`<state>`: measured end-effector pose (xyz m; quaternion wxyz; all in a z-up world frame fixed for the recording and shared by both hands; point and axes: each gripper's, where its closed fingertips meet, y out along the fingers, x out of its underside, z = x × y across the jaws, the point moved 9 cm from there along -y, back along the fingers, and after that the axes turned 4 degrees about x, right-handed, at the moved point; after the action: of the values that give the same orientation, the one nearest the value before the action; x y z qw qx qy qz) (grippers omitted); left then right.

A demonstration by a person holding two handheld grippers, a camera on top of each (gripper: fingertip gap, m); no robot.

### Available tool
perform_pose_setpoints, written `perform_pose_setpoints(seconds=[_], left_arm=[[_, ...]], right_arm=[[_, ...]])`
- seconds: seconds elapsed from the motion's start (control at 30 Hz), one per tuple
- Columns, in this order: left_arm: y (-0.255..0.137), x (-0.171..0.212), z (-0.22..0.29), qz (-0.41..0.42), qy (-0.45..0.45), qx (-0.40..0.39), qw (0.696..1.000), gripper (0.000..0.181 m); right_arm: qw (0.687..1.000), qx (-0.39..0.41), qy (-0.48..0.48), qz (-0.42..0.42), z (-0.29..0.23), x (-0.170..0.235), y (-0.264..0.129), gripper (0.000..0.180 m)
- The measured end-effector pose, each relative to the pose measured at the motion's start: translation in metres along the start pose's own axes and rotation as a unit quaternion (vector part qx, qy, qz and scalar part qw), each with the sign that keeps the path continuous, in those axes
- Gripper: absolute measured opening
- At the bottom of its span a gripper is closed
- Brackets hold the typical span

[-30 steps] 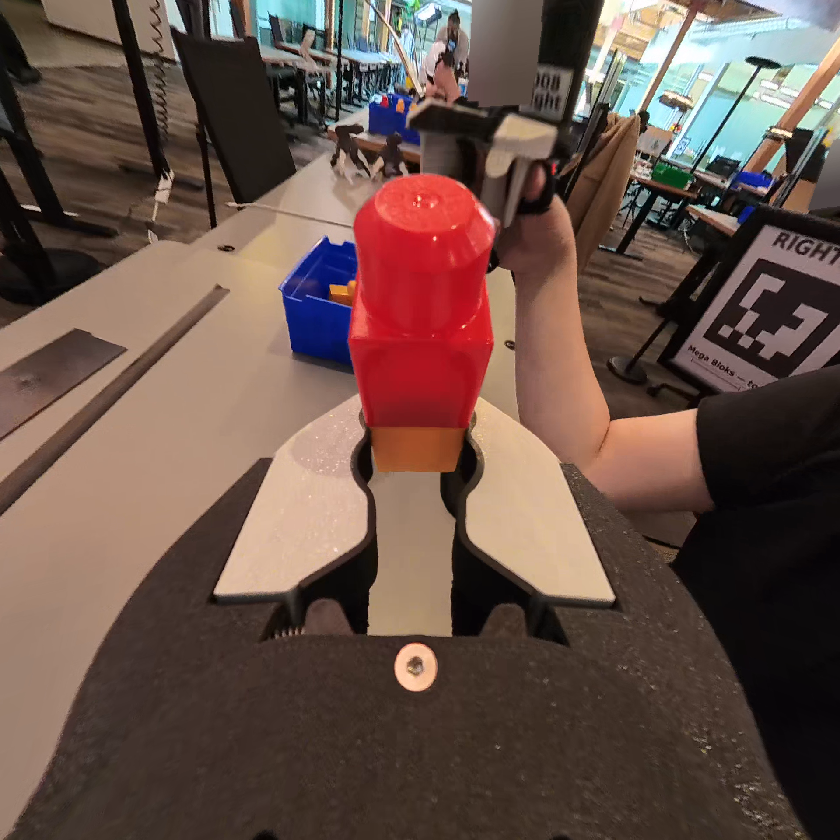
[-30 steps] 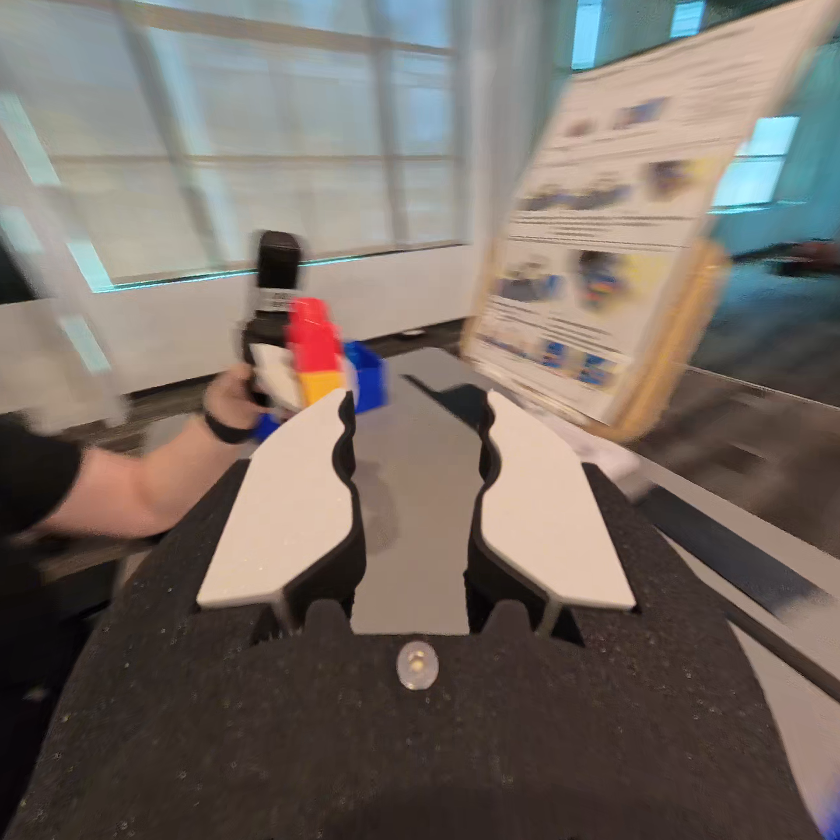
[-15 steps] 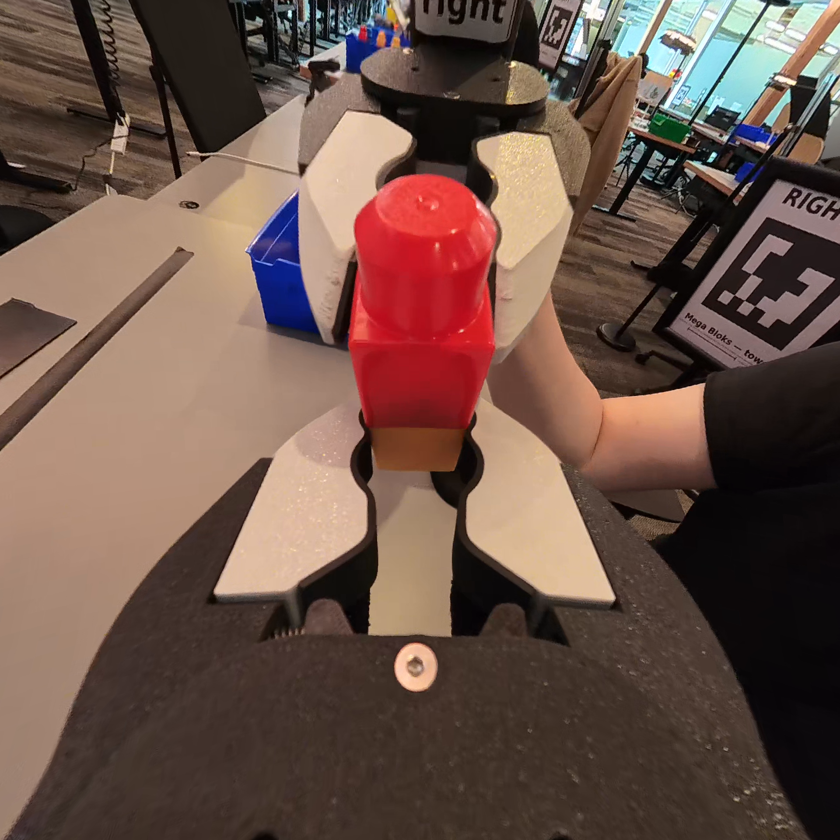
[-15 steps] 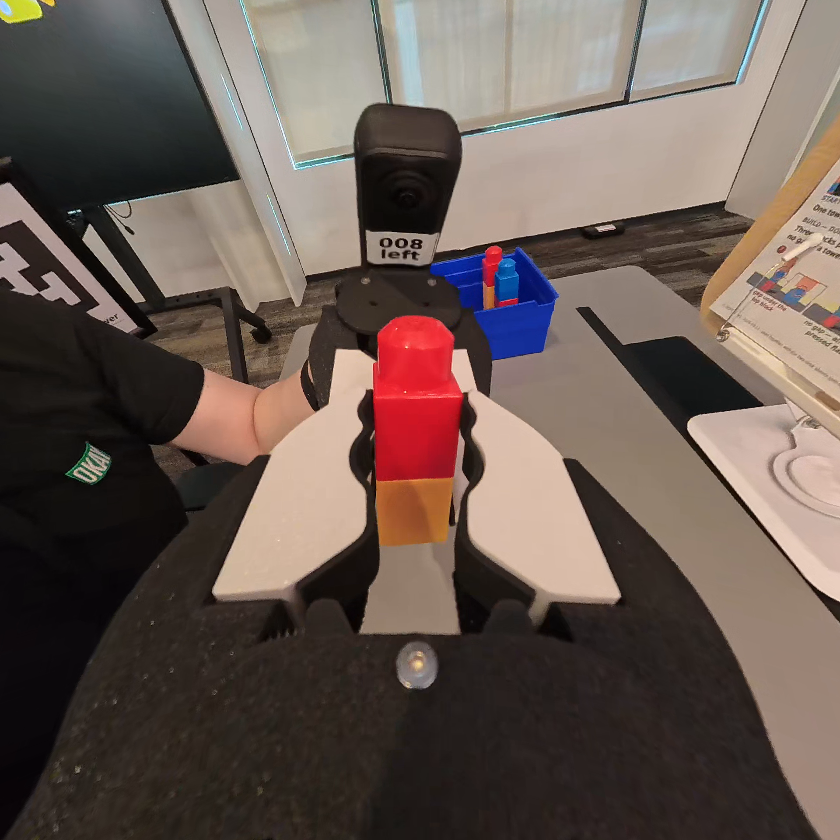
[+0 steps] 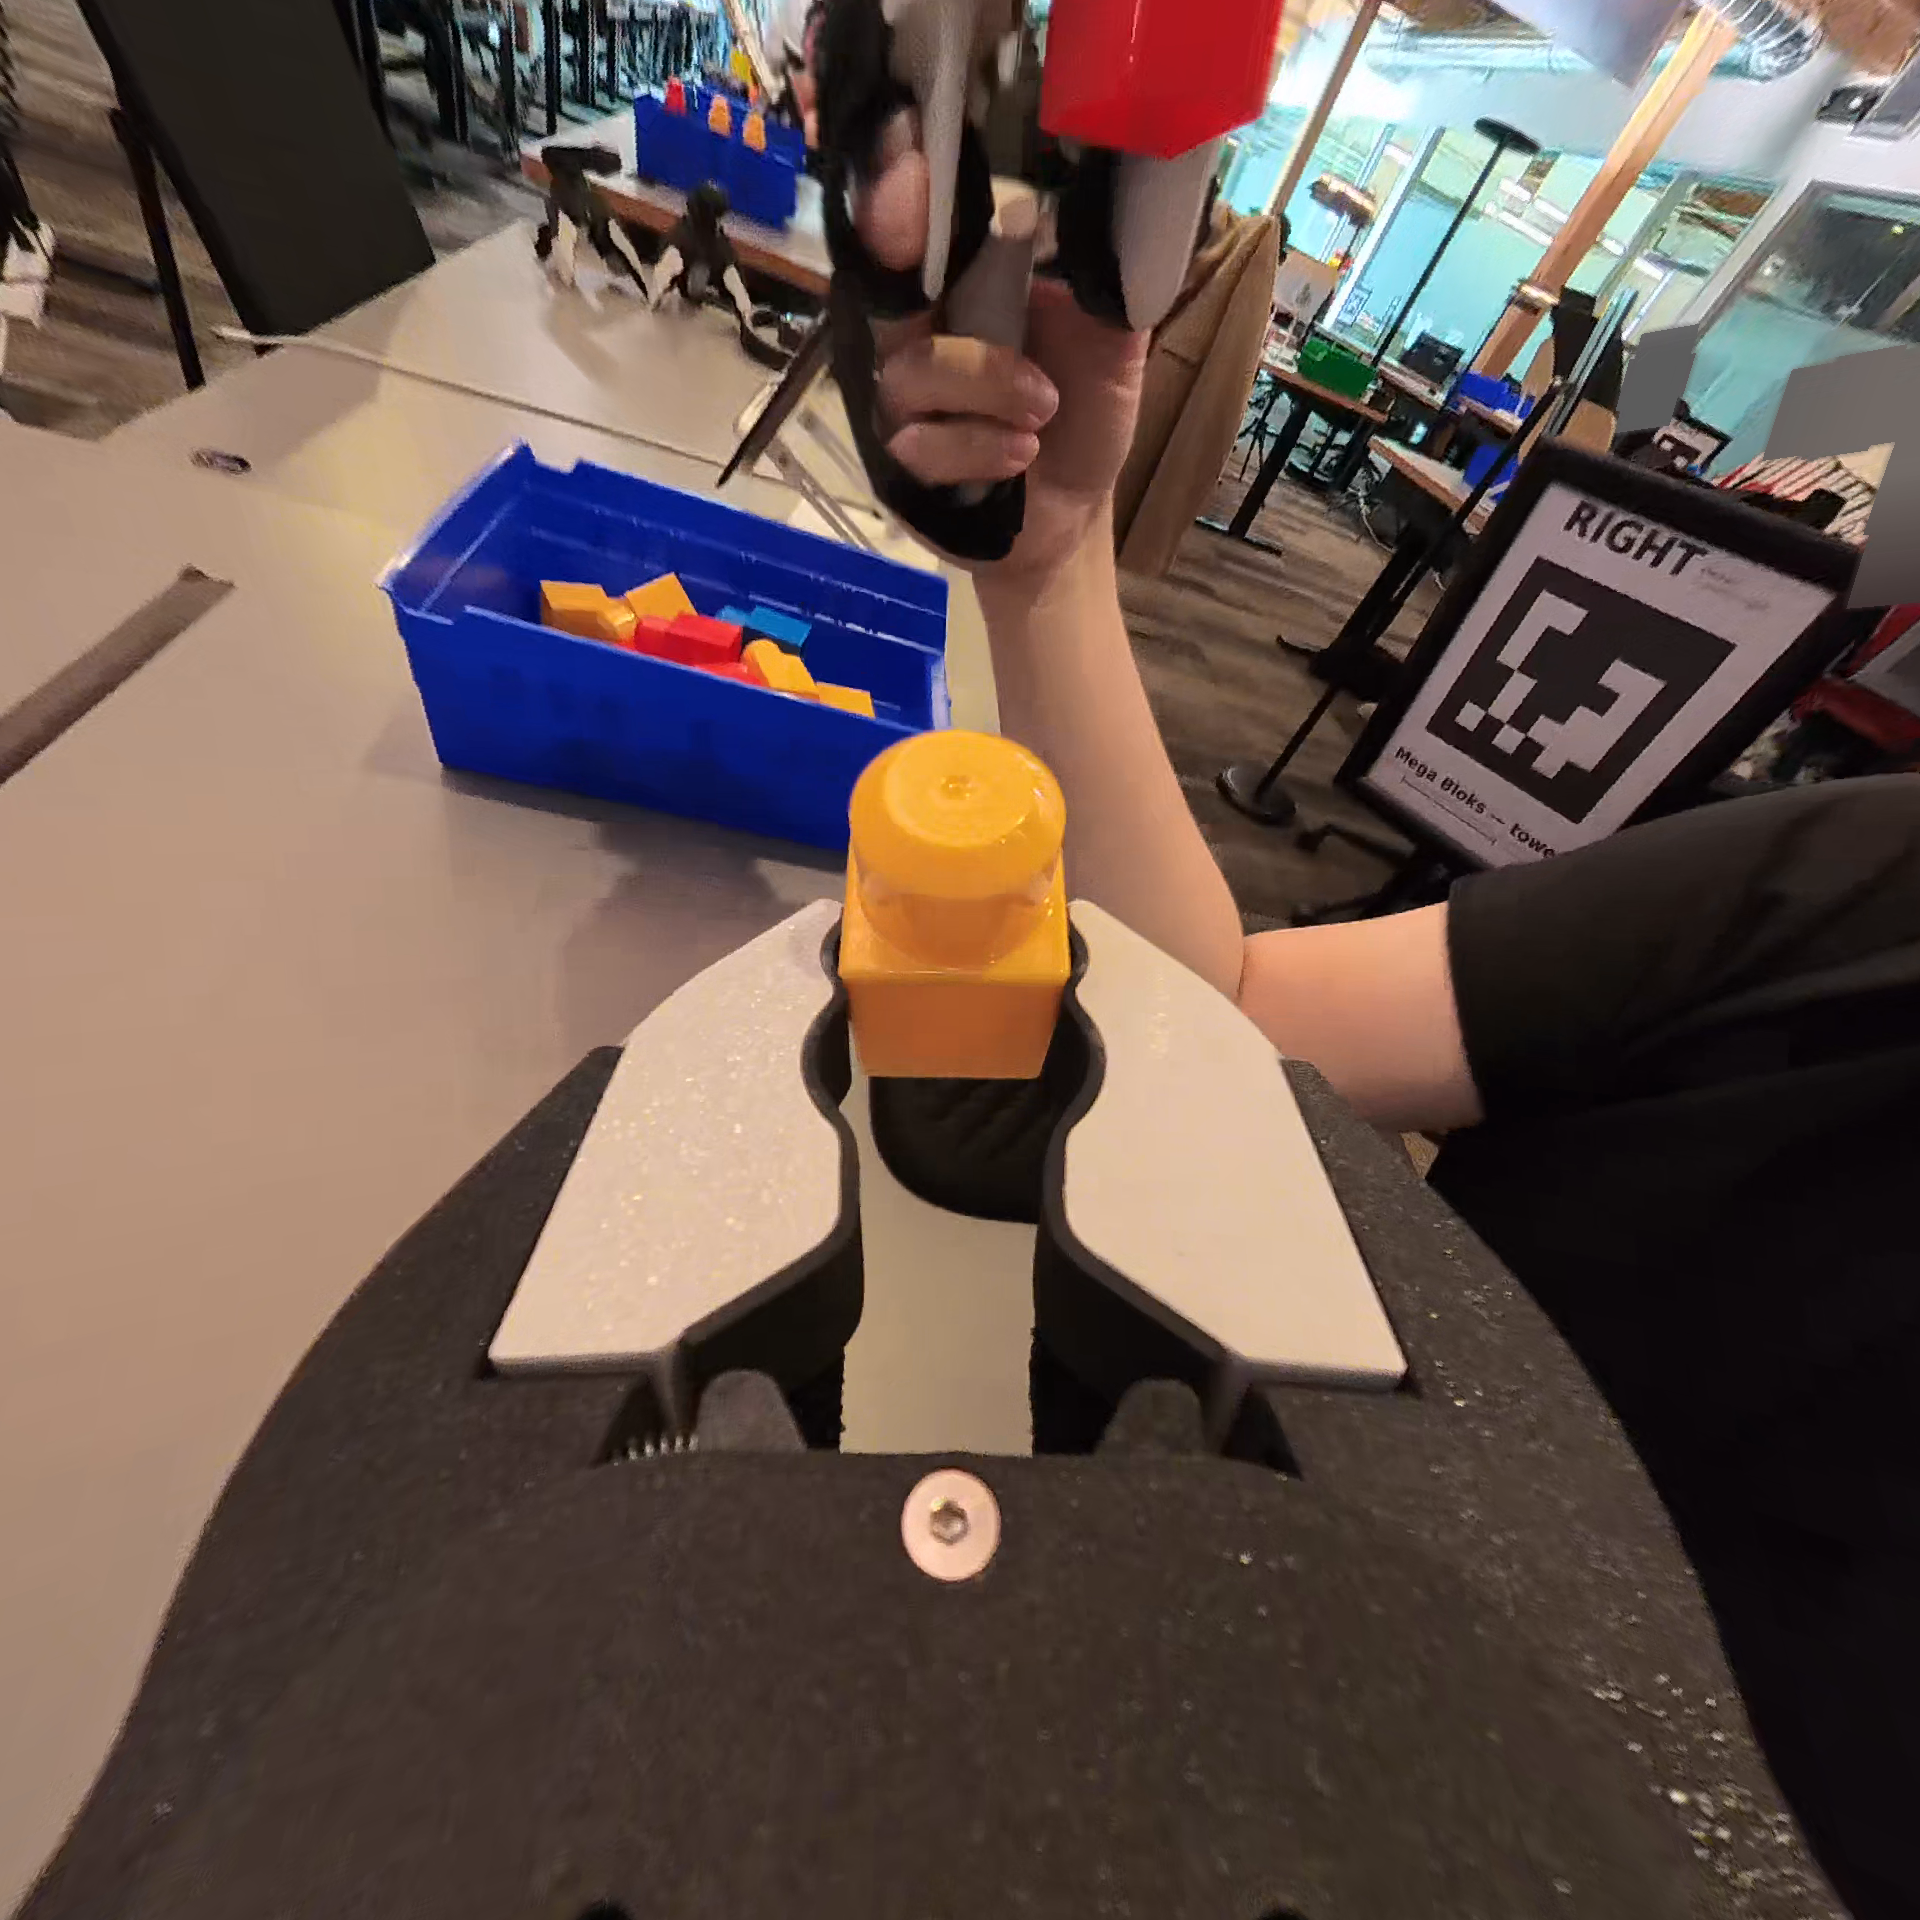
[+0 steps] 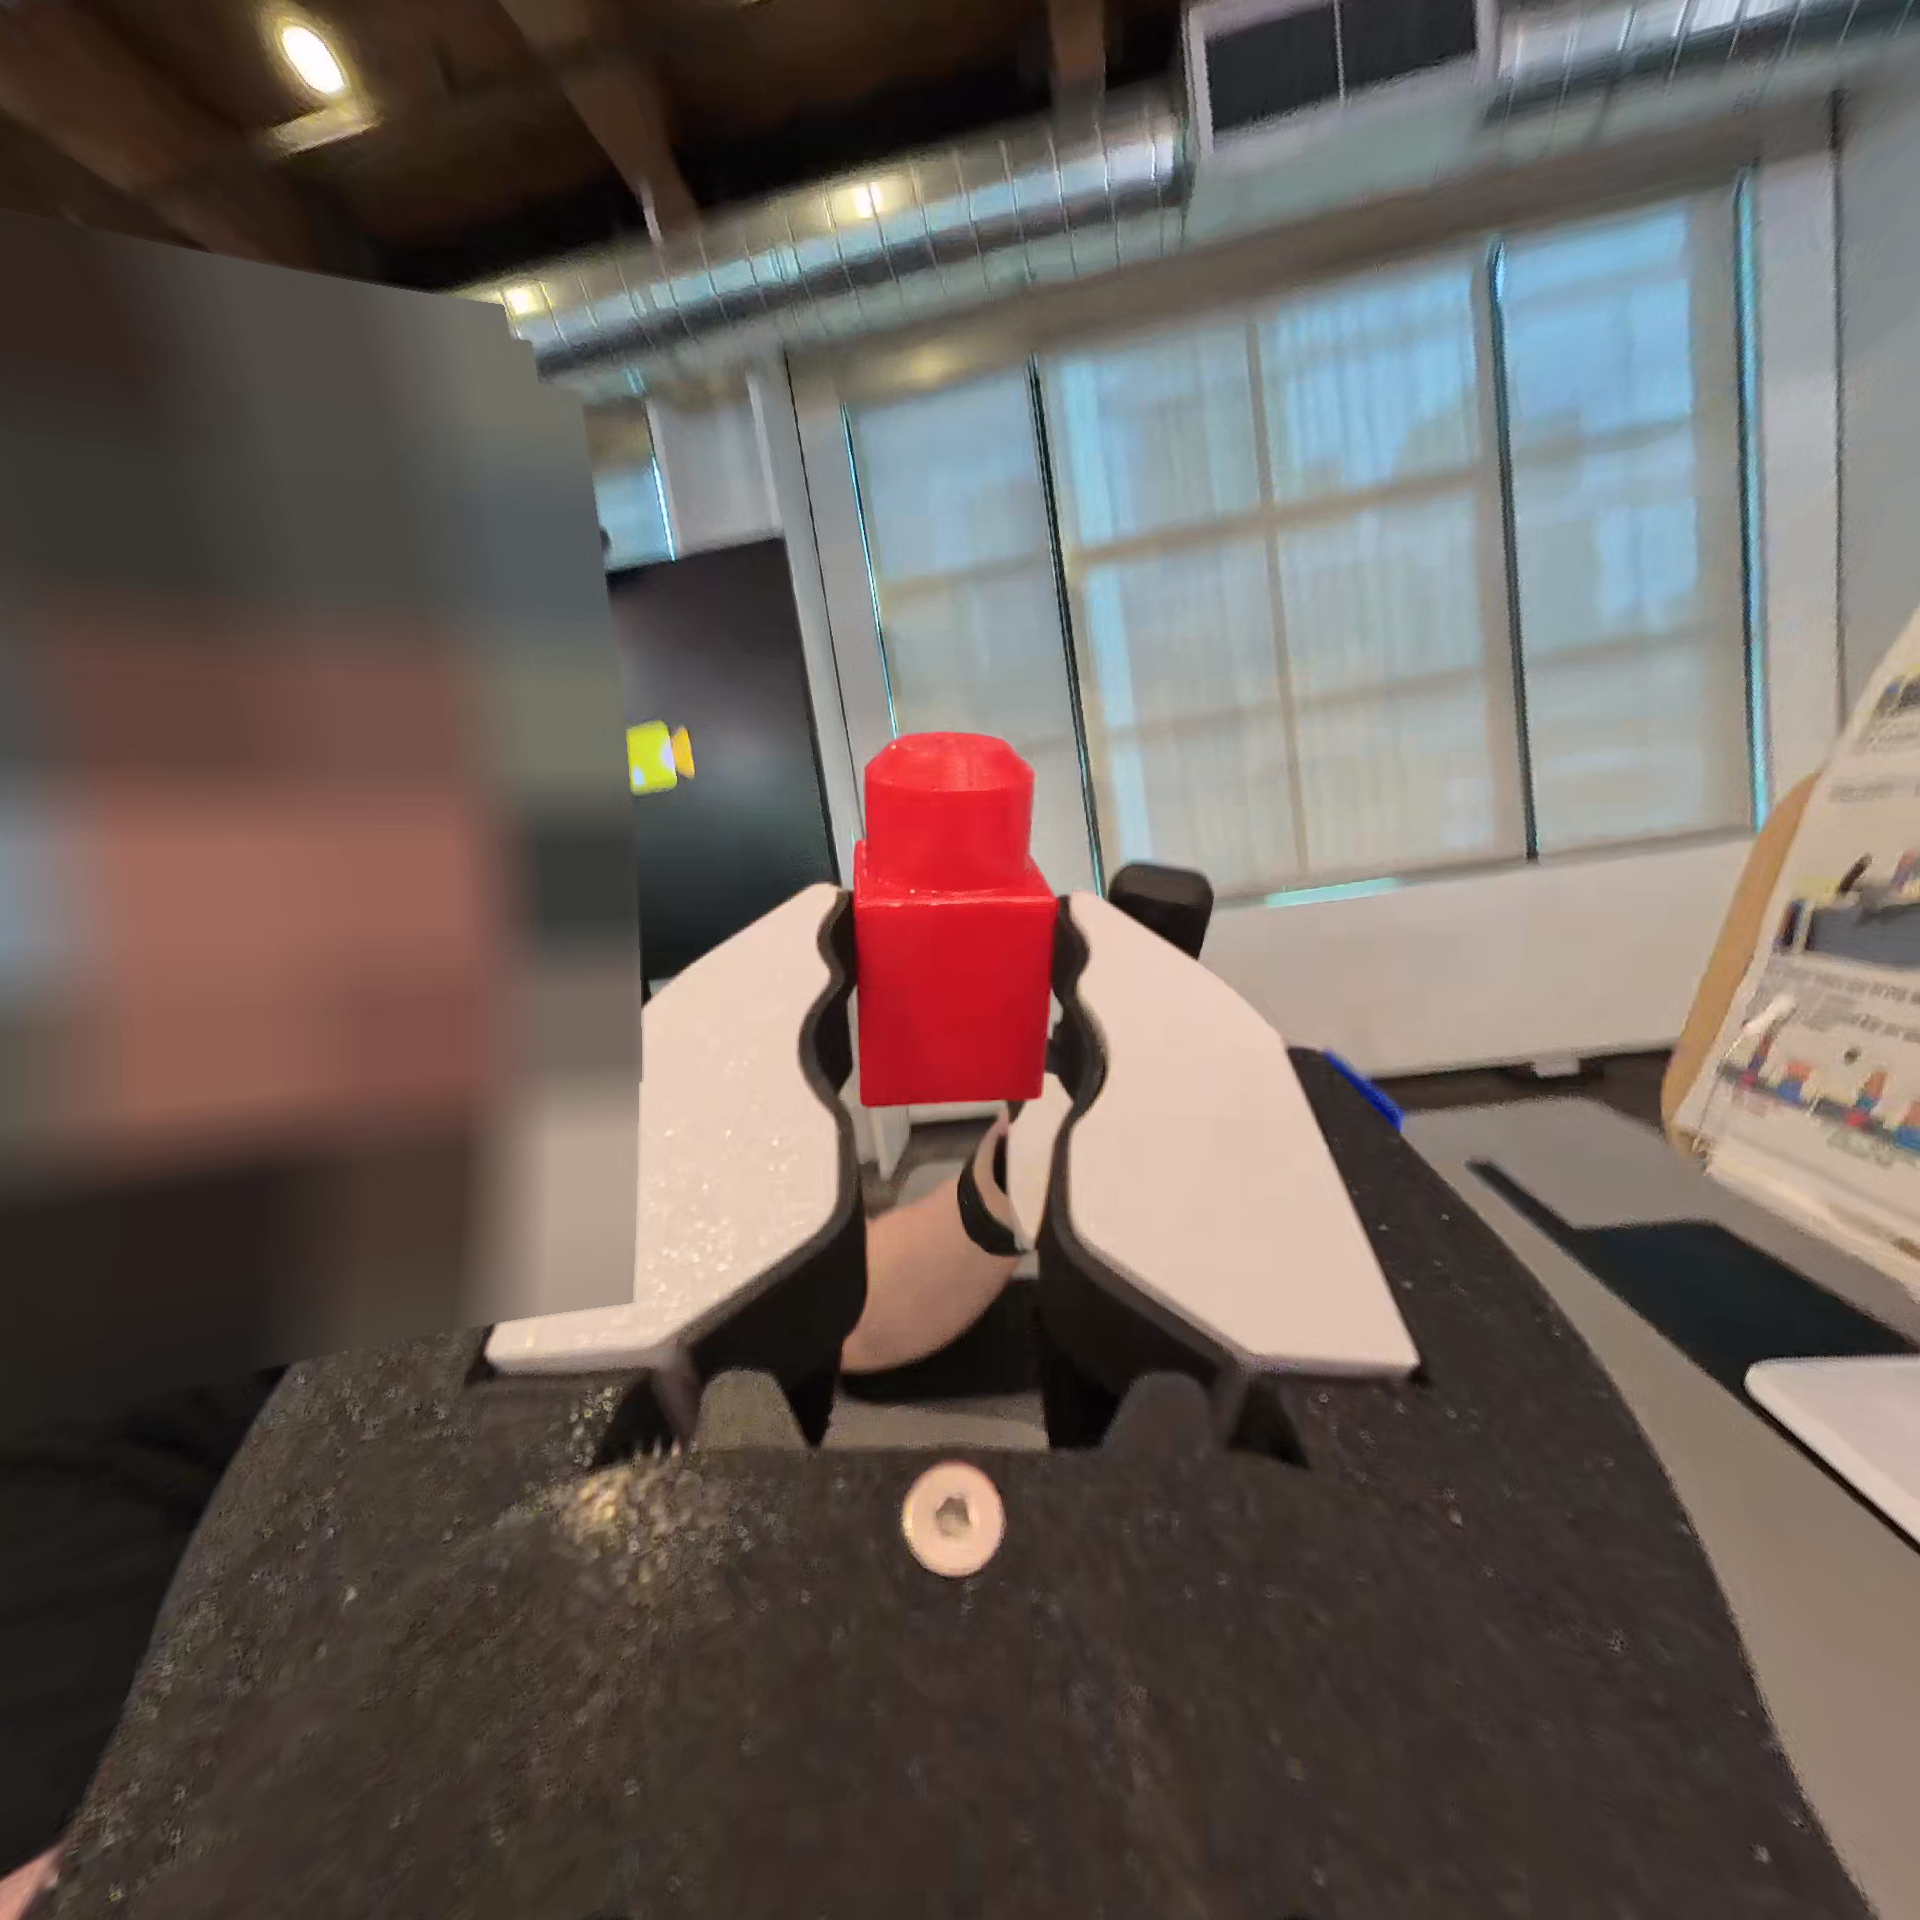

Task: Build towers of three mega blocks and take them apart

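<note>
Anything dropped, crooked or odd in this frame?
Nothing stands out. The left gripper holds the orange block upright, the right gripper holds the red block squarely, and loose blocks sit inside the blue bin.

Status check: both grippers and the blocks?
Left gripper shut on orange block. Right gripper shut on red block, raised clear. Nothing between them.

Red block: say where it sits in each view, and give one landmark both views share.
Left wrist view: the red block is at the top edge, right of centre, held high by the right gripper, above the blue bin.
Right wrist view: it is at the centre, clamped between that gripper's jaws.
Shared landmark: the grey table.
</note>
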<state>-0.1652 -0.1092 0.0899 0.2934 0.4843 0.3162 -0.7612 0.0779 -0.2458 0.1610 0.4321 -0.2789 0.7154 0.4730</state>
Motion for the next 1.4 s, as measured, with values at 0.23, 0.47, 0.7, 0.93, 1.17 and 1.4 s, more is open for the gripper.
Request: perform_pose_setpoints(seconds=[0.23, 0.47, 0.7, 0.93, 1.17, 1.4], left_arm=[[-0.007, -0.002, 0.002, -0.016, 0.022, -0.024, 0.999, 0.035], [-0.003, 0.003, -0.004, -0.027, 0.005, -0.024, 0.999, 0.035], [0.001, 0.006, -0.005, -0.038, 0.0, -0.022, 0.999, 0.035], [-0.006, 0.005, -0.008, -0.028, -0.008, -0.03, 0.999, 0.035], [-0.029, -0.007, -0.011, 0.06, -0.012, -0.055, 0.997, 0.035], [-0.046, -0.013, -0.003, 0.07, 0.009, -0.064, 0.995, 0.035]], right_arm=[[0.989, 0.102, -0.051, 0.096, -0.043, -0.013, -0.102, 0.035], [0.879, 0.477, -0.008, 0.021, -0.046, 0.013, -0.182, 0.035], [0.645, 0.728, 0.113, -0.201, -0.002, 0.063, -0.248, 0.036], [0.607, 0.764, 0.091, -0.2, 0.006, 0.057, -0.247, 0.058], [0.811, 0.551, -0.107, -0.165, -0.005, 0.005, -0.112, 0.049], [0.959, 0.192, -0.071, -0.196, 0.02, 0.031, 0.055, 0.046]])
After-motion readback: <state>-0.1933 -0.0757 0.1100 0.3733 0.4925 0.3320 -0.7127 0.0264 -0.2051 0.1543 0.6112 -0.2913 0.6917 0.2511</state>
